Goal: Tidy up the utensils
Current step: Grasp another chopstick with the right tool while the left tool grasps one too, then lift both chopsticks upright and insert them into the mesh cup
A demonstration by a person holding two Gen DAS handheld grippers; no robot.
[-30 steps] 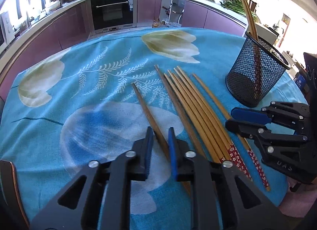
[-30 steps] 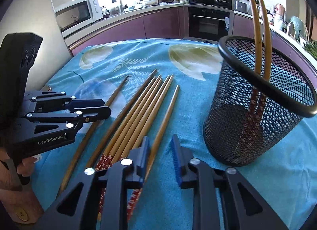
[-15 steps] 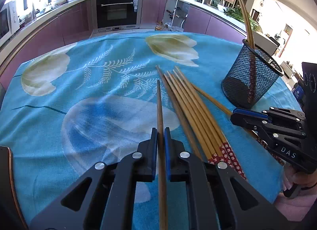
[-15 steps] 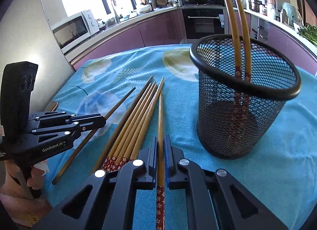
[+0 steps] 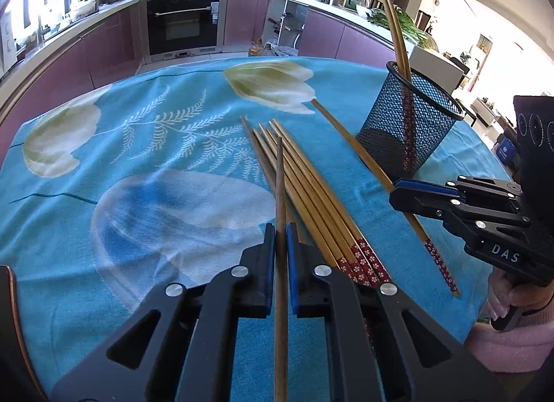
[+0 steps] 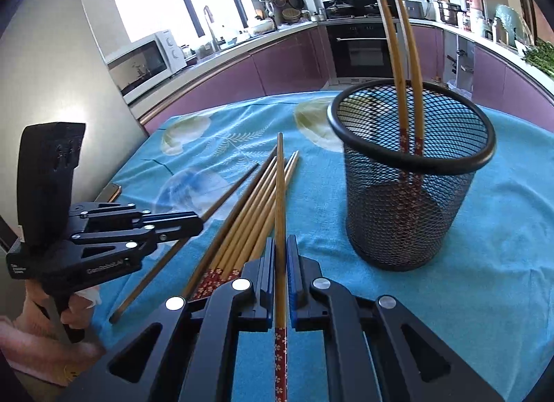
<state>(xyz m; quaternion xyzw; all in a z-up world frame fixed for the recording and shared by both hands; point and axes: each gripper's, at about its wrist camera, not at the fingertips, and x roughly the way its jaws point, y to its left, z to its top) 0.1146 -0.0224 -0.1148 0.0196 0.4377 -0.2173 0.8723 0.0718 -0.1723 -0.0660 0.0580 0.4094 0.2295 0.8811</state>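
My left gripper (image 5: 280,239) is shut on a dark wooden chopstick (image 5: 280,187) and holds it above the blue cloth. My right gripper (image 6: 280,249) is shut on a bamboo chopstick (image 6: 279,194) with a red flowered end, lifted off the cloth. Several bamboo chopsticks (image 5: 311,194) lie side by side on the cloth, also in the right wrist view (image 6: 242,225). A black mesh holder (image 6: 410,173) stands upright with two chopsticks (image 6: 398,66) in it; it shows at the right in the left wrist view (image 5: 408,124).
The table wears a blue floral cloth (image 5: 138,166). A phone (image 6: 109,192) lies near its left edge. Kitchen counters, an oven (image 5: 183,20) and a microwave (image 6: 145,62) stand behind the table.
Both grippers closed on a chopstick each and have lifted them off the cloth. The right gripper's chopstick rose from beside the row toward the holder's side.
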